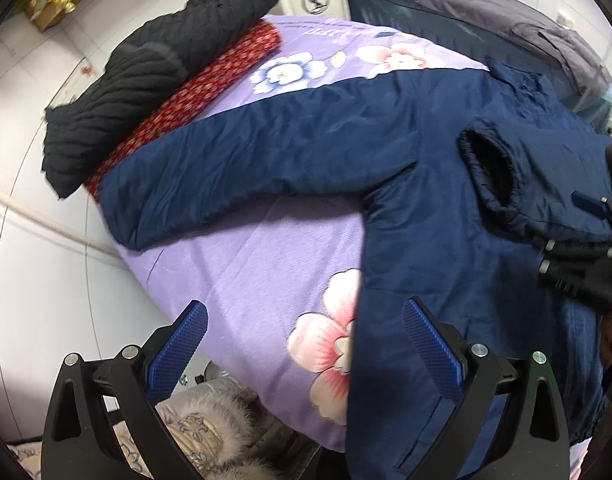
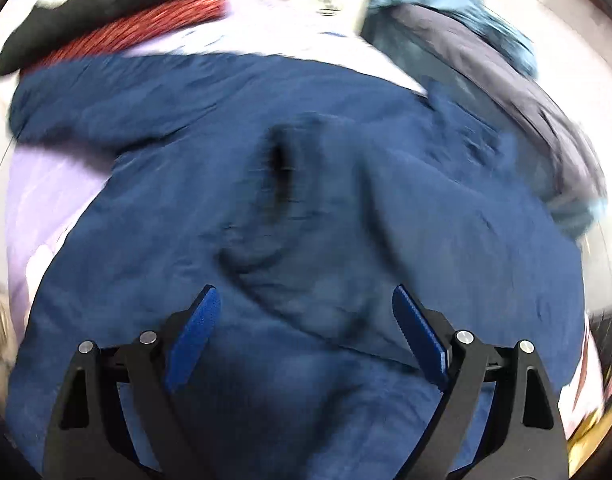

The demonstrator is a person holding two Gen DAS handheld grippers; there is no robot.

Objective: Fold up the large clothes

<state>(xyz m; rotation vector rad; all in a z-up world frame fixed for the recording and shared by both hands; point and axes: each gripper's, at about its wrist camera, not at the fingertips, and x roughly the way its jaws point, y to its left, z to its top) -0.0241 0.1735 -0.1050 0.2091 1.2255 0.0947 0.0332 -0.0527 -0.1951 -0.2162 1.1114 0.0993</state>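
A large navy blue padded jacket (image 1: 418, 184) lies spread on a purple floral sheet (image 1: 258, 248), one sleeve stretched out to the left and its dark collar opening (image 1: 490, 172) up. My left gripper (image 1: 304, 320) is open and empty, above the jacket's left edge and the sheet. The right gripper shows at the right edge of the left wrist view (image 1: 586, 268), over the jacket's chest. In the blurred right wrist view my right gripper (image 2: 306, 304) is open and empty just above the jacket (image 2: 306, 200), below the collar opening (image 2: 282, 168).
A folded black garment (image 1: 146, 80) lies on a folded red patterned one (image 1: 186, 108) at the sheet's far left. A grey and teal pile (image 1: 506, 12) sits at the back right. A fur-trimmed coat (image 1: 210, 432) lies below the near edge. White tiled floor (image 1: 38, 280) is to the left.
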